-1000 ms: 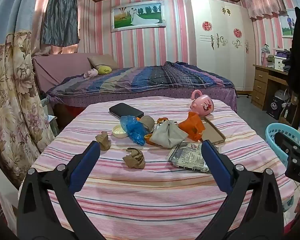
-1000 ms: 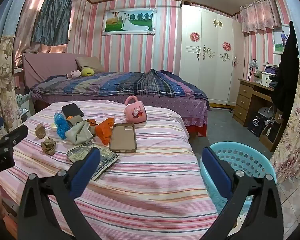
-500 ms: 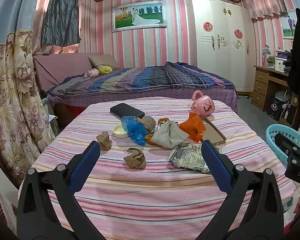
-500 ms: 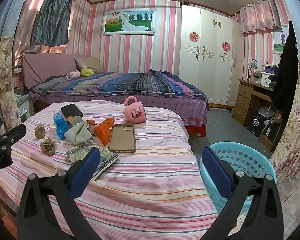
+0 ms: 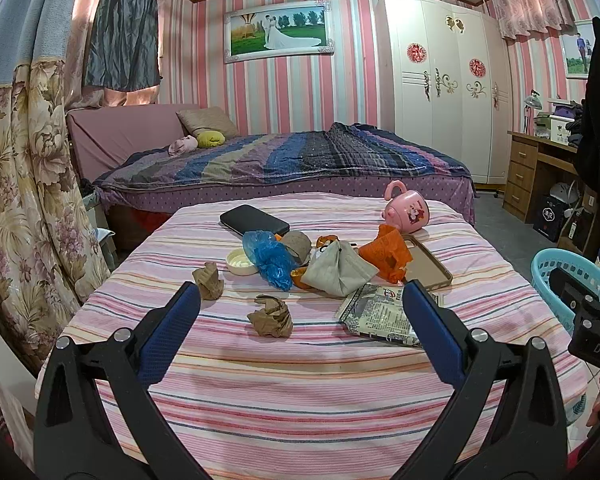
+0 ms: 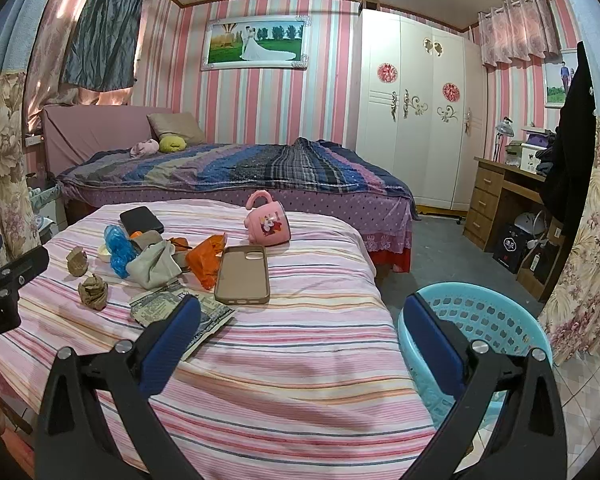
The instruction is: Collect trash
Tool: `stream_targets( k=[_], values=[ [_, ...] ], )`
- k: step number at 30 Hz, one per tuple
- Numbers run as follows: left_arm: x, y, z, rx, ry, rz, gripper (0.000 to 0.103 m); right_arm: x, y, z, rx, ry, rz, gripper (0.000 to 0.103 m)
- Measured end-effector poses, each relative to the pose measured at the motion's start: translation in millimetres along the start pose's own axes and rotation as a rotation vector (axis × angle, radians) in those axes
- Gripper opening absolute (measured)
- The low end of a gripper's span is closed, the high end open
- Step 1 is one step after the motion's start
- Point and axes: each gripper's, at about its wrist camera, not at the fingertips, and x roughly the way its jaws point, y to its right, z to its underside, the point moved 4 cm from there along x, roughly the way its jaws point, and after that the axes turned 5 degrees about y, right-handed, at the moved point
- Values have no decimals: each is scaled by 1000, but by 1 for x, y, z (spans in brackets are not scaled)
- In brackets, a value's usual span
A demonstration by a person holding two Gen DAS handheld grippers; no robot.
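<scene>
A pink striped bedspread fills the foreground of a pink-striped bedroom. On it, left to right, lie two brown paper wads, a blue plastic bag, a grey cloth, an orange wrapper and a printed packet. The left gripper hangs above them, spread wide and empty. Only the right wrist view shows the whole blue basket on the floor beside the bed, behind the right gripper, likewise spread and empty.

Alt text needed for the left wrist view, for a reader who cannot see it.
The open left gripper hovers, holding nothing, over a pink striped bed strewn with clutter: two crumpled brown paper balls, a blue plastic bag, an orange wrapper, a printed packet. A light blue basket sits at right.
</scene>
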Motion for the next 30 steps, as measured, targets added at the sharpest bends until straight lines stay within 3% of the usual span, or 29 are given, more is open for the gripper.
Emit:
stream_targets(
  k=[30],
  values=[
    [1, 0, 1, -1, -4, 1, 98, 3, 0, 3, -1, 0, 3, 99]
  ],
)
